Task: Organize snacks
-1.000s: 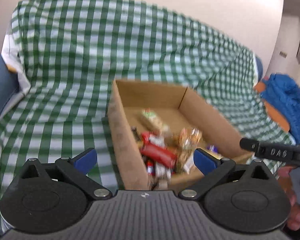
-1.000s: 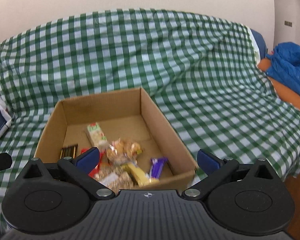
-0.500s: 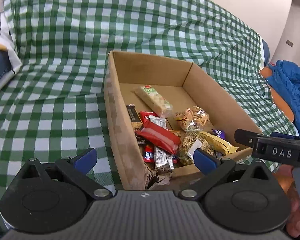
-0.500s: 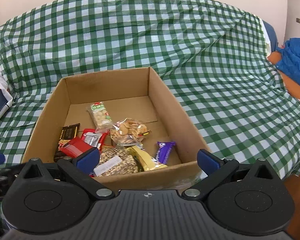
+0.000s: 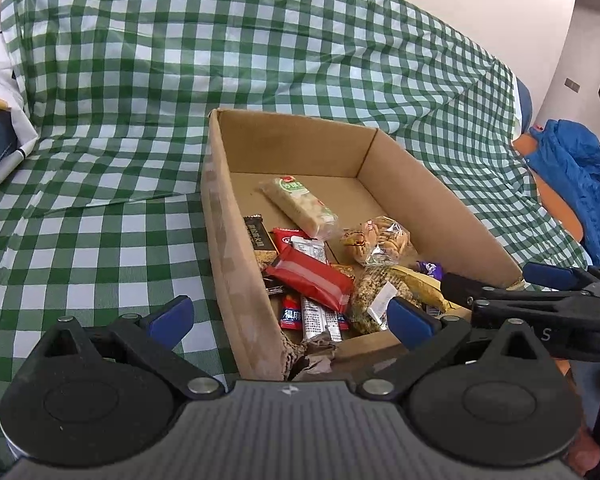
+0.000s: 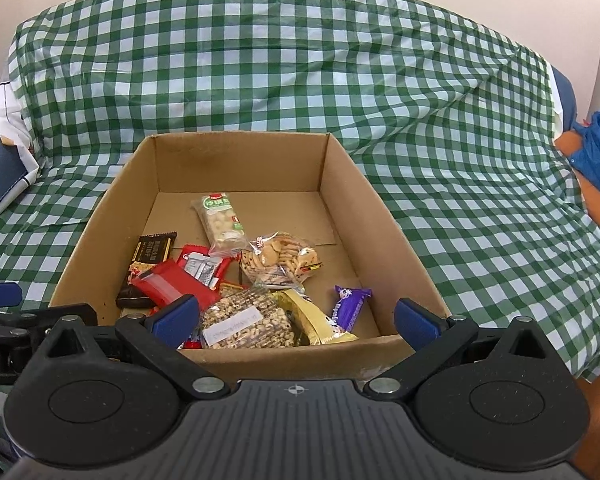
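An open cardboard box (image 6: 340, 184) (image 5: 236, 264) sits on a sofa under a green checked cloth. It holds several snacks: a green-labelled nut bar (image 6: 221, 218) (image 5: 298, 206), a clear bag of small biscuits (image 6: 280, 258) (image 5: 378, 240), a red wrapper (image 6: 168, 286) (image 5: 310, 276), a black bar (image 6: 154, 250), a granola bar (image 6: 246, 322), a yellow packet (image 6: 318, 318) and a purple candy (image 6: 350, 306). My left gripper (image 5: 290, 318) is open and empty above the box's near left corner. My right gripper (image 6: 296, 318) is open and empty above the near wall.
The green checked cloth (image 6: 300, 60) covers the sofa seat and back around the box. A blue jacket (image 5: 580, 176) lies on an orange surface at the right. The other gripper shows at the edge of each view.
Both grippers have moved closer to the box and tilted down, so the snacks inside fill more of each view. Both stay open and empty.
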`<action>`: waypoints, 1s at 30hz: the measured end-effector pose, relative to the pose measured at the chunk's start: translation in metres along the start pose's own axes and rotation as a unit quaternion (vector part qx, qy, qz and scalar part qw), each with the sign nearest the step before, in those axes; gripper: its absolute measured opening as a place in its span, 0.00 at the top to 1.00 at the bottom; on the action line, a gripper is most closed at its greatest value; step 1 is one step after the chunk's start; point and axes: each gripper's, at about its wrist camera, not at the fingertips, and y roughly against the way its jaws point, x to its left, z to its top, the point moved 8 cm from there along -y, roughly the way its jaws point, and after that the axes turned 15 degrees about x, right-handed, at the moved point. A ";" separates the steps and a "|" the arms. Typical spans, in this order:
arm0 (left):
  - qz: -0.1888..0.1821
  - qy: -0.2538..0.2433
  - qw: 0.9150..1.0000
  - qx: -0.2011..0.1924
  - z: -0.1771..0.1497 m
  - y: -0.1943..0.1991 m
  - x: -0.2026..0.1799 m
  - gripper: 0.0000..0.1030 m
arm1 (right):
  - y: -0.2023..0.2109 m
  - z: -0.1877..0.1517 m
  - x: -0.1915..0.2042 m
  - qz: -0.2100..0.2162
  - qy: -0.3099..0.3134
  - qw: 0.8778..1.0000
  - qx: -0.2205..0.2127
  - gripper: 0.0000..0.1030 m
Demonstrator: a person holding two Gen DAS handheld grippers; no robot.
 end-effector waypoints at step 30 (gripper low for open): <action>-0.010 -0.001 1.000 -0.010 0.002 0.003 -0.003 0.00 | 0.001 0.003 0.005 0.007 0.025 1.000 -0.006 0.01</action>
